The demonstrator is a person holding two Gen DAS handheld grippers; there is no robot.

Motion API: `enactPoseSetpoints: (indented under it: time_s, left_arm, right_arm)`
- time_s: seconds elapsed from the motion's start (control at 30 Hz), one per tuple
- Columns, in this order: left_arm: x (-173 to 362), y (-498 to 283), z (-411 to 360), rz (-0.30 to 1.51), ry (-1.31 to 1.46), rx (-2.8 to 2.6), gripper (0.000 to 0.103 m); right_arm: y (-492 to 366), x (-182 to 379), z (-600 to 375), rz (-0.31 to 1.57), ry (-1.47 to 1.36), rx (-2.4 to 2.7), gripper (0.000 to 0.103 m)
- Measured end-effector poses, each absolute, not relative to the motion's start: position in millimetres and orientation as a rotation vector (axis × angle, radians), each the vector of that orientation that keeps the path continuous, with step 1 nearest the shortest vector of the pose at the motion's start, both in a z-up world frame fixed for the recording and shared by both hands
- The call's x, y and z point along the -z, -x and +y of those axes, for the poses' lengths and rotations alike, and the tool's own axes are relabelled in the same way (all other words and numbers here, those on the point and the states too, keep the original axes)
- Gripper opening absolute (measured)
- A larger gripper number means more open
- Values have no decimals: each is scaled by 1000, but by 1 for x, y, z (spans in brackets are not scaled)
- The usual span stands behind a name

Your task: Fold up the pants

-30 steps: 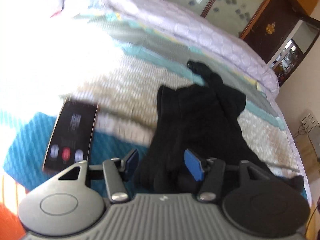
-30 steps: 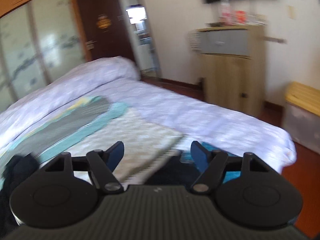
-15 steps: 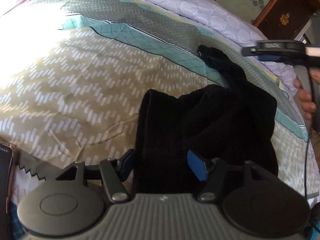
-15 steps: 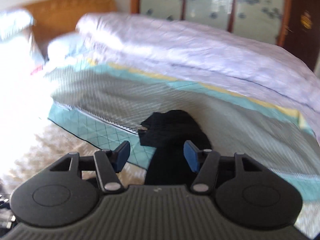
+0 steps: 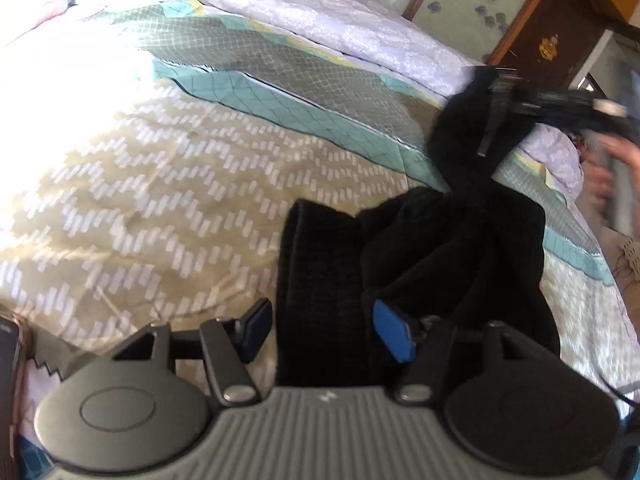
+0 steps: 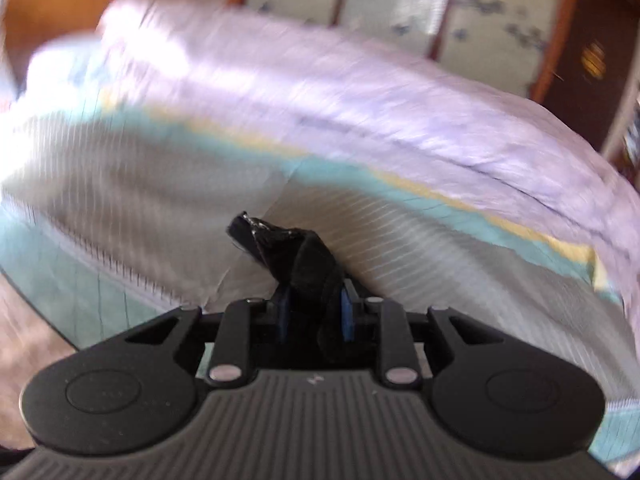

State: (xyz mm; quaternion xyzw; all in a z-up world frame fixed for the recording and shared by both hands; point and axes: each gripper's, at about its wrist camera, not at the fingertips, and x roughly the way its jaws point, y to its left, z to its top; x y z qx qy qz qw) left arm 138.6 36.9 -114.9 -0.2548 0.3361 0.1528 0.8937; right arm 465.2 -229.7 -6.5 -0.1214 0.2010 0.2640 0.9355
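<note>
While the left gripper [image 5: 320,332] gapes over the pants [image 5: 432,248], the right gripper [image 6: 314,312], just closing, grips their 1 o'clock end.

1. No words, numbers or brand names can be read anywhere in either view.
2. The left gripper [image 5: 322,330] carries a small pale mark on its ribbed grey body, too small to make out.
3. The right gripper [image 6: 314,314] bears a like mark, just as unreadable.
4. The dark wardrobe door [image 5: 556,36] shows a gold emblem, an ornament with no letters I can make out.
</note>
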Motion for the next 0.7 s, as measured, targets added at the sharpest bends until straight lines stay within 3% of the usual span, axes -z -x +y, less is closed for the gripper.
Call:
enactPoseSetpoints:
  time_s: [0.1, 0.27, 0.33, 0.37, 0.43, 0.5, 0.7]
  left_arm:
    - [105, -142, 41, 684, 502, -354, 74]
    - [97, -160, 41, 711, 497, -357, 77]
    - [95, -169, 35, 726, 478, -353, 78]
    - [94, -173, 32, 737, 461, -357, 78]
    - [93, -185, 19, 760, 410, -361, 79]
    - [92, -192, 16, 770, 366, -377, 88]
    - [87, -216, 26, 765, 275, -411, 98]
  right_arm:
    - [-440, -44, -338, 351, 70, -500, 28]
    - [-386, -70, -520, 311, -16, -191, 30]
    - [-369, -61, -576, 351, -16, 21, 63]
    - [-364, -53, -597, 372, 3, 149, 89]
    - [-352, -29, -641, 460, 3, 364, 83]
    - [-336, -9, -672, 524, -142, 397, 75]
    - [-327, 40, -687, 580, -364, 233, 75]
